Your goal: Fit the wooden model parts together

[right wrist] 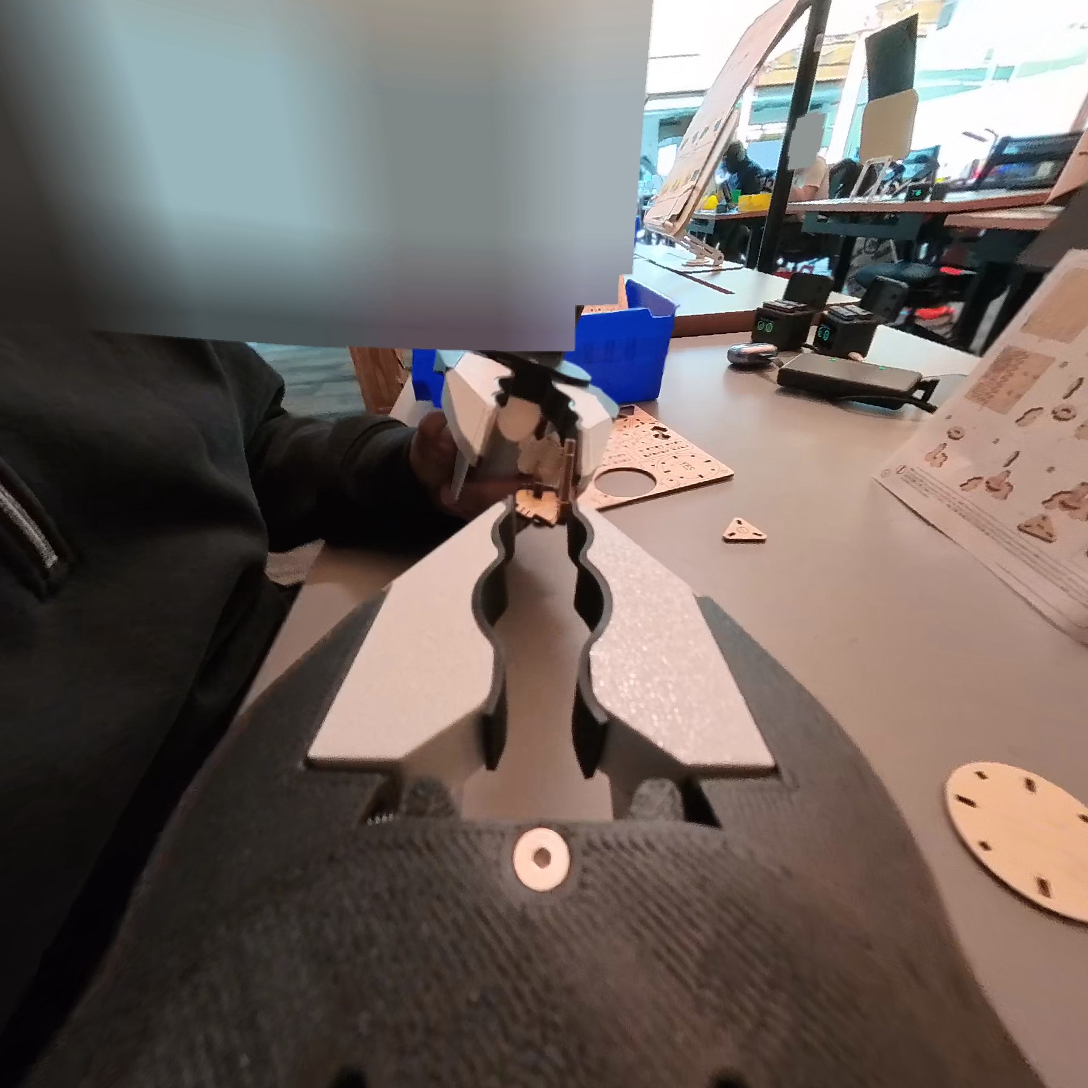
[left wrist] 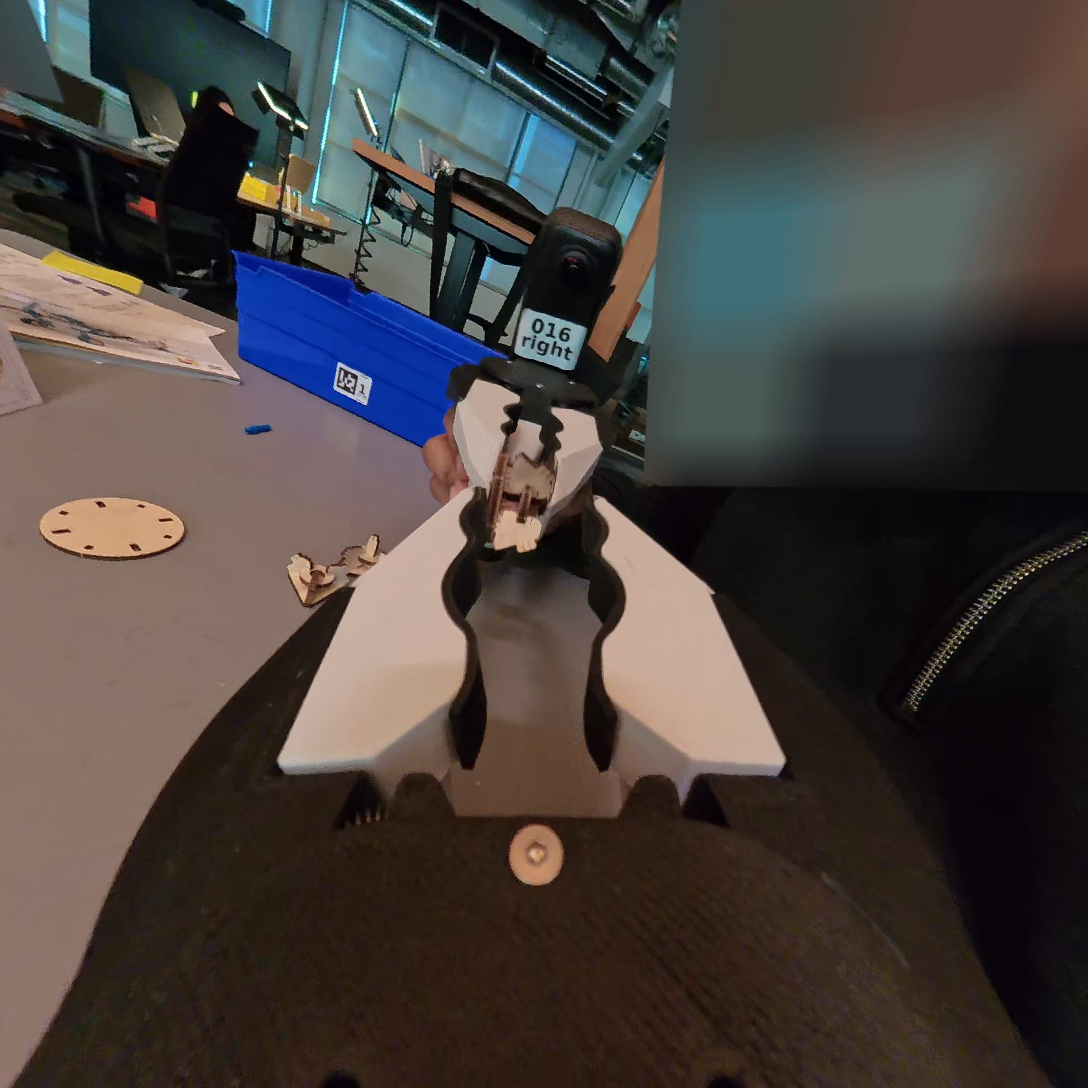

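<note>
Left wrist view: wooden assembly (left wrist: pixel 518 500) held between both grippers, apparently for joining; right gripper (left wrist: pixel 524 465) clamped on it, left gripper (left wrist: pixel 533 530) partly open beside it.

A blue bin (left wrist: pixel 329 329) stands on the grey table (left wrist: pixel 147 618). Left of the bin lie printed sheets (left wrist: pixel 106 329). Nearer than the bin lie a small blue bit (left wrist: pixel 257 429), a round wooden disc (left wrist: pixel 112 527) and a small wooden assembly (left wrist: pixel 329 568).
</note>
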`<state>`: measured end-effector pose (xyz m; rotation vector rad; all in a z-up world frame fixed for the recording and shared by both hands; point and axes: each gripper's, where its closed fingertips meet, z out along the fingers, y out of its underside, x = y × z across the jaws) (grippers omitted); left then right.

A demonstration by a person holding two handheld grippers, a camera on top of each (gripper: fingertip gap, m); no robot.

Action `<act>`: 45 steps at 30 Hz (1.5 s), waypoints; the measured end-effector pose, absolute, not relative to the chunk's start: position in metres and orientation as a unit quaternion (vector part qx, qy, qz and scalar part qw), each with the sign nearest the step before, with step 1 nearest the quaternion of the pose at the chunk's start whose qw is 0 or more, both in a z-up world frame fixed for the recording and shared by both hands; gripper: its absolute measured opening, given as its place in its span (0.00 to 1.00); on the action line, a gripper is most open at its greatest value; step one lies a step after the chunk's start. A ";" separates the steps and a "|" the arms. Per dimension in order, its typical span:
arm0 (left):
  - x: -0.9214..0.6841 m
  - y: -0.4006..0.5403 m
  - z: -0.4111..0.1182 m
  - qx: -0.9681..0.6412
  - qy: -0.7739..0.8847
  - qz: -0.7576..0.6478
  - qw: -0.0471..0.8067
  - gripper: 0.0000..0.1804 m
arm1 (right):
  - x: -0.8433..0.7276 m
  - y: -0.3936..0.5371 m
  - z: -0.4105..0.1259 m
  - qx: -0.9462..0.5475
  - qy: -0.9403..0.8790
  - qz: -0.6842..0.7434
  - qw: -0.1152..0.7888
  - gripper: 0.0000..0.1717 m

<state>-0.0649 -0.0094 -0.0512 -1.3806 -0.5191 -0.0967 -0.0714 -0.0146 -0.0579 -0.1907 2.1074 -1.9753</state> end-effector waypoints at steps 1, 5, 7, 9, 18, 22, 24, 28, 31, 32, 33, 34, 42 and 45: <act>-0.065 -0.008 -0.052 -0.630 -0.238 -0.050 0.738 0.18 | -0.072 -0.014 -0.056 -0.052 0.715 -0.682 0.145 0.09; -0.065 -0.004 -0.056 -0.638 -0.242 -0.050 0.729 0.18 | -0.078 -0.015 -0.050 0.019 0.672 -0.696 0.252 0.08; -0.069 -0.006 -0.057 -0.640 -0.250 -0.028 0.726 0.12 | -0.078 -0.016 -0.050 0.040 0.654 -0.694 0.299 0.08; -0.070 -0.009 -0.057 -0.639 -0.253 -0.023 0.726 0.10 | -0.076 -0.017 -0.052 0.049 0.647 -0.689 0.324 0.08; -0.070 -0.012 -0.058 -0.627 -0.267 -0.057 0.730 0.09 | -0.068 -0.021 -0.061 0.024 0.672 -0.672 0.312 0.08; -0.071 -0.012 -0.058 -0.628 -0.269 -0.044 0.729 0.09 | -0.070 -0.022 -0.064 0.010 0.683 -0.678 0.270 0.10; -0.074 -0.016 -0.057 -0.615 -0.281 -0.050 0.735 0.09 | -0.075 -0.025 -0.066 0.005 0.693 -0.688 0.215 0.19; -0.082 -0.028 -0.051 -0.557 -0.315 -0.099 0.762 0.09 | -0.093 -0.025 -0.058 -0.033 0.699 -0.715 0.005 0.36; -0.085 -0.030 -0.050 -0.516 -0.333 -0.155 0.774 0.09 | -0.095 -0.018 -0.045 -0.096 0.668 -0.712 -0.195 0.32; -0.085 -0.029 -0.051 -0.506 -0.340 -0.174 0.773 0.09 | -0.093 -0.017 -0.042 -0.116 0.656 -0.705 -0.244 0.29; -0.086 -0.028 -0.053 -0.498 -0.347 -0.191 0.771 0.09 | -0.090 -0.017 -0.041 -0.129 0.648 -0.698 -0.275 0.28; -0.087 -0.026 -0.054 -0.491 -0.352 -0.206 0.770 0.09 | -0.088 -0.019 -0.043 -0.135 0.648 -0.692 -0.288 0.29; -0.087 -0.019 -0.062 -0.485 -0.366 -0.243 0.756 0.09 | -0.090 -0.027 -0.058 -0.120 0.683 -0.674 -0.254 0.33; -0.085 -0.014 -0.066 -0.493 -0.369 -0.255 0.745 0.10 | -0.088 -0.028 -0.059 -0.134 0.684 -0.665 -0.267 0.28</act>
